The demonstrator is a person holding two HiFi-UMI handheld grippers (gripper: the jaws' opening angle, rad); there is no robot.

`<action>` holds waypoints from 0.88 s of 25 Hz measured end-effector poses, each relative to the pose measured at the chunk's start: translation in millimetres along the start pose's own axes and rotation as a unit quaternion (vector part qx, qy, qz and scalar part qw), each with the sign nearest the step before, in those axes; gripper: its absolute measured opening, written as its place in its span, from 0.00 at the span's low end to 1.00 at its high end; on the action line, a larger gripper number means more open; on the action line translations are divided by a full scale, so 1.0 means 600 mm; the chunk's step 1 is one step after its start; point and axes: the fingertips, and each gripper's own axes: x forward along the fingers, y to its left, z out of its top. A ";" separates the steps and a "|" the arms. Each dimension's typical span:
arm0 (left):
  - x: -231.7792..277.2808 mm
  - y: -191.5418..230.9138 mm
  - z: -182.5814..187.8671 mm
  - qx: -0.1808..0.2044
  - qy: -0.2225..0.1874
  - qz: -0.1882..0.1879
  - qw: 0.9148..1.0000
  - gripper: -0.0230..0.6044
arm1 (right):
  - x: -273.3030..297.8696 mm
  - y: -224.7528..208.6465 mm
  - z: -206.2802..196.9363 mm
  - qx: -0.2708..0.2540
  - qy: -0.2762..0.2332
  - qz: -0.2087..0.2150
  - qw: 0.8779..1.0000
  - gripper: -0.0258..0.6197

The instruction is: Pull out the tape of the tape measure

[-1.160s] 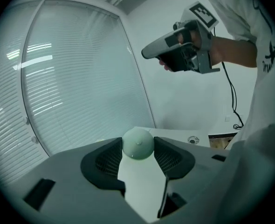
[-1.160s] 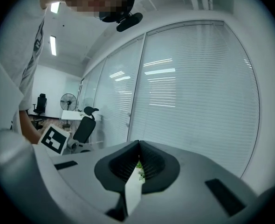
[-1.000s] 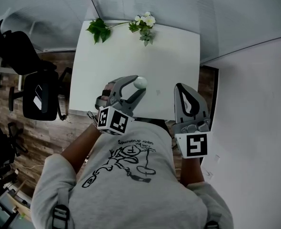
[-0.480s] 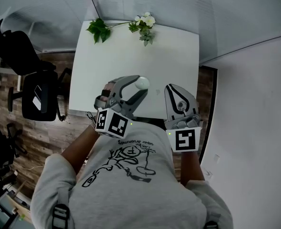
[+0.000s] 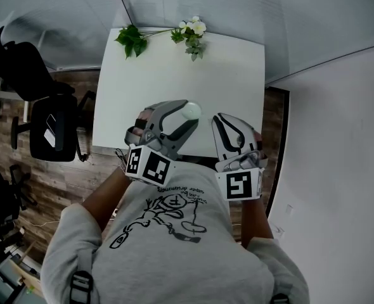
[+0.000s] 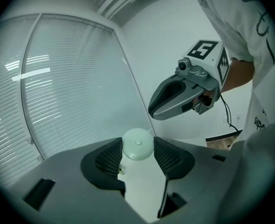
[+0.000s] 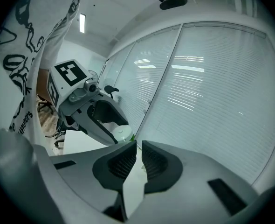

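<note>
Clamping the white tape measure (image 6: 137,143), left gripper (image 6: 137,148) holds it just left of the right gripper (image 7: 139,148) — whose fingers sit closed, empty.

The place looks like an office or meeting room. Walls of glass panels backed by closed horizontal blinds (image 7: 212,87) enclose it, and strip lights (image 7: 83,22) are set into a white ceiling. A plain white table (image 5: 174,81) stands on wood-pattern flooring (image 5: 54,176), bare apart from a sprig of white flowers and green leaves (image 5: 190,33) along its far edge, and black swivel chairs (image 5: 51,128) are parked beside it.
</note>
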 end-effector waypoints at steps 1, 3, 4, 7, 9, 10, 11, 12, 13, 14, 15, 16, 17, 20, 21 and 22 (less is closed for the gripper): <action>-0.001 0.000 0.002 0.001 -0.001 -0.001 1.000 0.41 | 0.001 0.004 0.001 0.006 -0.003 -0.001 1.000 0.11; -0.003 0.000 0.005 0.002 -0.002 -0.002 1.000 0.41 | 0.002 0.011 0.003 0.006 -0.004 0.001 1.000 0.12; -0.004 0.000 0.007 0.003 -0.003 -0.003 1.000 0.41 | 0.004 0.014 0.004 0.000 -0.003 0.004 1.000 0.13; -0.005 0.000 0.011 0.007 -0.006 -0.005 1.000 0.41 | 0.010 0.022 0.004 -0.016 0.001 0.009 1.000 0.13; -0.005 0.000 0.012 0.011 -0.007 -0.007 1.000 0.41 | 0.013 0.025 0.003 -0.023 0.003 0.011 1.000 0.13; -0.005 -0.001 0.013 0.013 -0.007 -0.007 1.000 0.41 | 0.013 0.026 0.003 -0.026 0.004 0.011 1.000 0.13; -0.006 -0.001 0.014 0.015 -0.007 -0.008 1.000 0.41 | 0.014 0.028 0.002 -0.029 0.005 0.013 0.999 0.13; -0.006 0.000 0.014 0.017 -0.006 -0.008 1.000 0.41 | 0.014 0.029 0.002 -0.032 0.006 0.015 0.999 0.13; -0.007 0.000 0.014 0.019 -0.005 -0.008 1.000 0.41 | 0.015 0.030 0.001 -0.037 0.008 0.017 0.999 0.13; -0.007 0.001 0.013 0.020 -0.005 -0.008 1.000 0.41 | 0.017 0.032 0.000 -0.043 0.010 0.020 0.999 0.13; -0.007 0.002 0.011 0.020 -0.004 -0.009 1.000 0.41 | 0.019 0.033 -0.002 -0.049 0.011 0.022 0.998 0.13; -0.006 0.002 0.010 0.020 -0.004 -0.009 1.000 0.41 | 0.020 0.034 -0.002 -0.055 0.012 0.024 0.998 0.13; -0.006 0.002 0.009 0.019 -0.003 -0.009 1.000 0.41 | 0.021 0.036 -0.003 -0.059 0.013 0.026 0.998 0.13; -0.009 0.002 0.010 0.015 -0.004 -0.011 1.000 0.41 | 0.021 0.042 0.000 -0.070 0.013 0.033 0.997 0.13; -0.009 0.001 0.011 0.015 -0.005 -0.013 1.000 0.41 | 0.022 0.044 0.000 -0.072 0.014 0.034 0.997 0.13; -0.009 0.000 0.012 0.017 -0.006 -0.015 1.000 0.41 | 0.023 0.044 0.001 -0.075 0.014 0.034 0.997 0.13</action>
